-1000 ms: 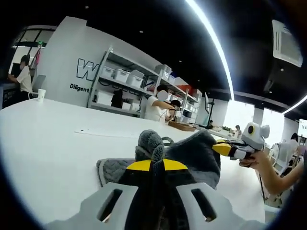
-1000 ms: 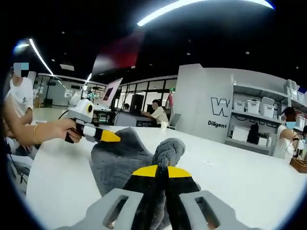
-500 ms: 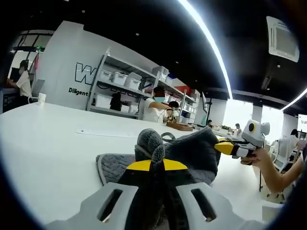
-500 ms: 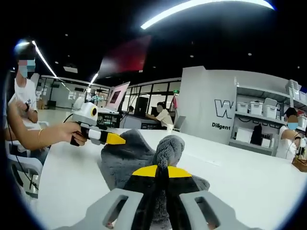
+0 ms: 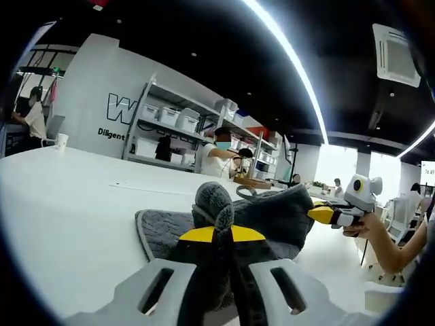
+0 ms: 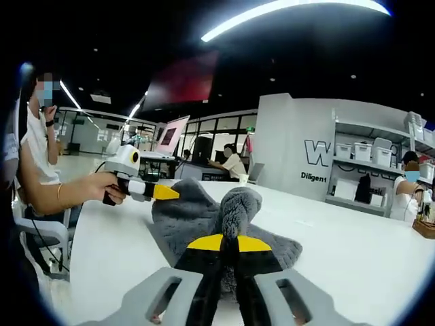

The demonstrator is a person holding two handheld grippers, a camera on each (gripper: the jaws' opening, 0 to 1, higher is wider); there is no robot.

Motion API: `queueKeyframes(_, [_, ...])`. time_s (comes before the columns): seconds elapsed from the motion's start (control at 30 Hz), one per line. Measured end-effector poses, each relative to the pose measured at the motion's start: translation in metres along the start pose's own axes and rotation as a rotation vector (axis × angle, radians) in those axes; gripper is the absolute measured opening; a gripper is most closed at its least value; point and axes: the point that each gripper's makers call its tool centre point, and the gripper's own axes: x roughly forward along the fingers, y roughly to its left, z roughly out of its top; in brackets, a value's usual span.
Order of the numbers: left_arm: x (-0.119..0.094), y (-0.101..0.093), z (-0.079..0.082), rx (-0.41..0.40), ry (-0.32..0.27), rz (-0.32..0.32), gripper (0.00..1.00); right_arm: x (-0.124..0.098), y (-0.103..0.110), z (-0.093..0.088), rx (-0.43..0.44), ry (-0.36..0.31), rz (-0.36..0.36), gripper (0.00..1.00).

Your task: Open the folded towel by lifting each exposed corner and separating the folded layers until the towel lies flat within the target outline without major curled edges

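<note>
A grey quilted towel (image 5: 272,217) lies partly lifted on the white table (image 5: 68,197). My left gripper (image 5: 221,234) is shut on a bunched corner of it, which sticks up between the yellow-tipped jaws. In the same view the right gripper (image 5: 325,214) comes in from the right, gripping the towel's far corner. In the right gripper view my right gripper (image 6: 230,243) is shut on another bunched corner of the towel (image 6: 197,214). The left gripper (image 6: 163,192) shows there at the left, pinching the towel's far edge, held by a person's hand.
A thin outline mark (image 5: 163,189) runs across the table beyond the towel. Shelving with white bins (image 5: 177,129) stands behind, with people near it. A paper cup (image 5: 62,140) sits at the table's far left. A chair (image 6: 47,238) stands by the table's edge.
The towel has spread wider and lower over the table between the two grippers. Both grippers keep their hold on their corners.
</note>
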Motion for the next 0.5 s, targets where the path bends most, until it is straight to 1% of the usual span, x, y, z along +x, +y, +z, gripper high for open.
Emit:
queueKeyframes(0.13, [-0.006,-0.002,-0.001,-0.001,-0.007,0.004,0.05,-0.005,0.001,-0.003,0.013,0.001,-0.004,0.00])
queueKeyframes(0.17, [-0.013,-0.004,-0.004,-0.034,-0.019,0.005,0.05,-0.007,0.002,-0.006,0.017,0.001,-0.006,0.00])
queueKeyframes(0.2, [-0.015,-0.004,-0.005,-0.035,-0.019,0.005,0.05,-0.009,0.003,-0.008,0.031,0.002,-0.009,0.00])
queueKeyframes(0.33, [-0.022,-0.007,-0.008,-0.051,-0.018,0.005,0.05,-0.013,0.007,-0.010,0.039,-0.001,-0.010,0.00])
queueKeyframes(0.5, [-0.031,-0.012,-0.009,-0.026,-0.006,0.002,0.05,-0.019,0.009,-0.012,0.036,-0.004,-0.017,0.00])
